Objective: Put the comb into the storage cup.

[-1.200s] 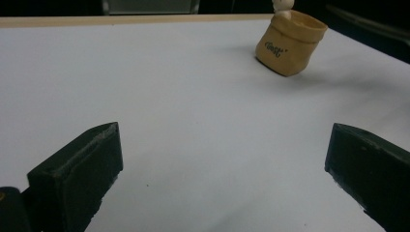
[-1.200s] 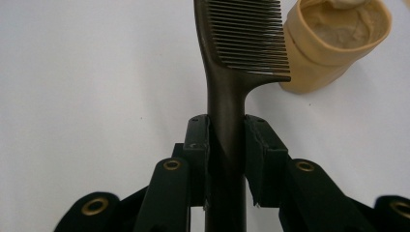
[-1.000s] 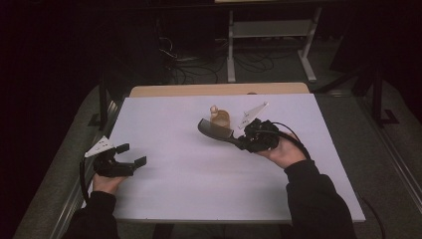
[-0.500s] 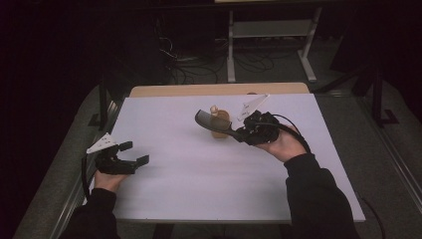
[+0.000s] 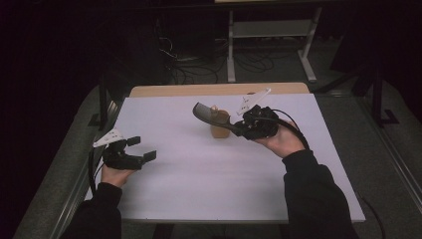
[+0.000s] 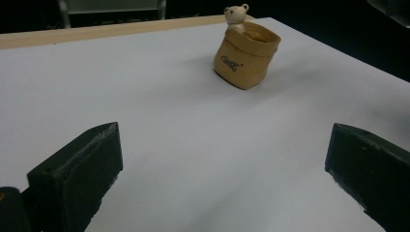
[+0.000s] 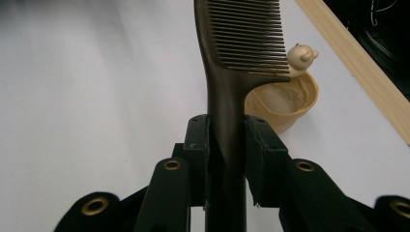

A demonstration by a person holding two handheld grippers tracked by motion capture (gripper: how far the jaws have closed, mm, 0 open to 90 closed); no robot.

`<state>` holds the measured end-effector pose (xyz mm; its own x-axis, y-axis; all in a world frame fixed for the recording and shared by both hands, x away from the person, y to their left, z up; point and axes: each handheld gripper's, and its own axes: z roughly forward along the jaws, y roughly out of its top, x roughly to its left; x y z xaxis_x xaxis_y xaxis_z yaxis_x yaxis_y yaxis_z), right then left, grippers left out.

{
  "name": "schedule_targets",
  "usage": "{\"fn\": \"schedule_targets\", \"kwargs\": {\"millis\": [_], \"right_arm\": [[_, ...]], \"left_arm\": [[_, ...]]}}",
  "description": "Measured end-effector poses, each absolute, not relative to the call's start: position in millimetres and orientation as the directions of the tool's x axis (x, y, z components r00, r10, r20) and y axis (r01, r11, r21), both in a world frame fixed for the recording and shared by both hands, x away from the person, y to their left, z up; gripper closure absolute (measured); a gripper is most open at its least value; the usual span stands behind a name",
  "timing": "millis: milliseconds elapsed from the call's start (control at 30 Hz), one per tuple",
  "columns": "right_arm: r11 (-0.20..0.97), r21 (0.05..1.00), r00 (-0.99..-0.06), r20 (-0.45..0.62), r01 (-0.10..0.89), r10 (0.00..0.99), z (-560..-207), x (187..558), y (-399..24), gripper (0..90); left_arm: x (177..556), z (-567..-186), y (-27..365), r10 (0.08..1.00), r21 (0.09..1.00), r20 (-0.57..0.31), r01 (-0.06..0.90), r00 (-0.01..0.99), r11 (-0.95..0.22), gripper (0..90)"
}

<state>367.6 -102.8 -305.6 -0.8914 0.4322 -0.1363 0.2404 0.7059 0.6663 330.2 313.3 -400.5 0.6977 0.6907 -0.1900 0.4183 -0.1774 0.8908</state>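
right gripper clamped on handle of dark brown rigid plastic comb, held above tan sack-shaped ceramic pot with bear figure. comb judged light, stiff, slick; handle grip suits. left gripper wide open, empty, well apart from pot.

left claw: jaws wide apart, low, probably near level | right claw: clamped, raised, pointing left

Dim lab or recording room: white surface, loose cables on floor behind it, metal stand beyond.
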Motion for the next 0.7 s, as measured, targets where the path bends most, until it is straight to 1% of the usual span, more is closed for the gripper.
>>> {"fn": "schedule_targets", "kwargs": {"millis": [133, 367, 700], "right_arm": [[0.711, 0.664, -0.89, -0.15, 0.231, 0.429, -302.5, 368.9, -100.9, 71.3], [0.691, 0.688, -0.885, -0.155, 0.222, 0.439, -296.6, 372.5, -100.0, 71.3], [0.675, 0.706, -0.883, -0.154, 0.216, 0.444, -294.3, 374.9, -97.0, 71.3]], "left_arm": [[332.6, -398.7, 302.4, 0.674, 0.891, -0.193, 0.415, 0.714, -0.184, 0.0], [337.0, -394.4, 288.1, 0.65, 0.895, -0.197, 0.406, 0.734, -0.187, 0.0], [341.0, -381.2, 283.0, 0.633, 0.906, -0.184, 0.38, 0.752, -0.188, 0.0]]}}
